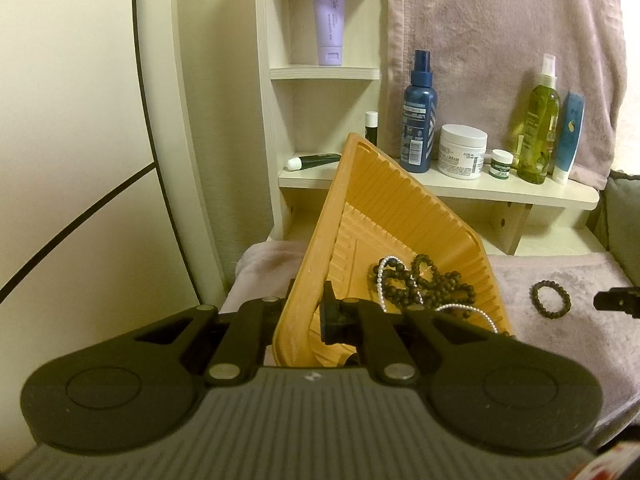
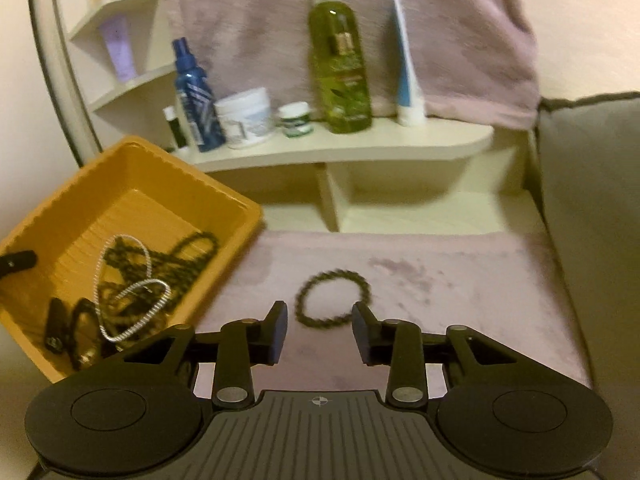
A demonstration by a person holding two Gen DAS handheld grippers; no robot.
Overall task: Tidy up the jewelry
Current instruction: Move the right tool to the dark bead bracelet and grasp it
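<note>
An orange tray (image 1: 384,208) (image 2: 132,168) holds dark bead strands (image 1: 432,276) (image 2: 192,248) and a pearl strand (image 1: 382,280) (image 2: 132,300). My left gripper (image 1: 306,312) is shut on the tray's near wall and tilts it. A dark bead bracelet (image 2: 334,300) (image 1: 551,296) lies on the pink cloth to the right of the tray. My right gripper (image 2: 320,332) is open just in front of the bracelet, fingers either side of it, empty. One of its fingertips (image 1: 616,300) shows at the right edge of the left wrist view.
A cream shelf (image 2: 360,146) behind holds a blue bottle (image 1: 418,120), white jar (image 1: 462,150), small jar (image 1: 501,164), green spray bottle (image 2: 340,64) and a blue tube (image 2: 406,76). A pink towel (image 1: 500,40) hangs behind. A grey cushion (image 2: 592,200) sits at right.
</note>
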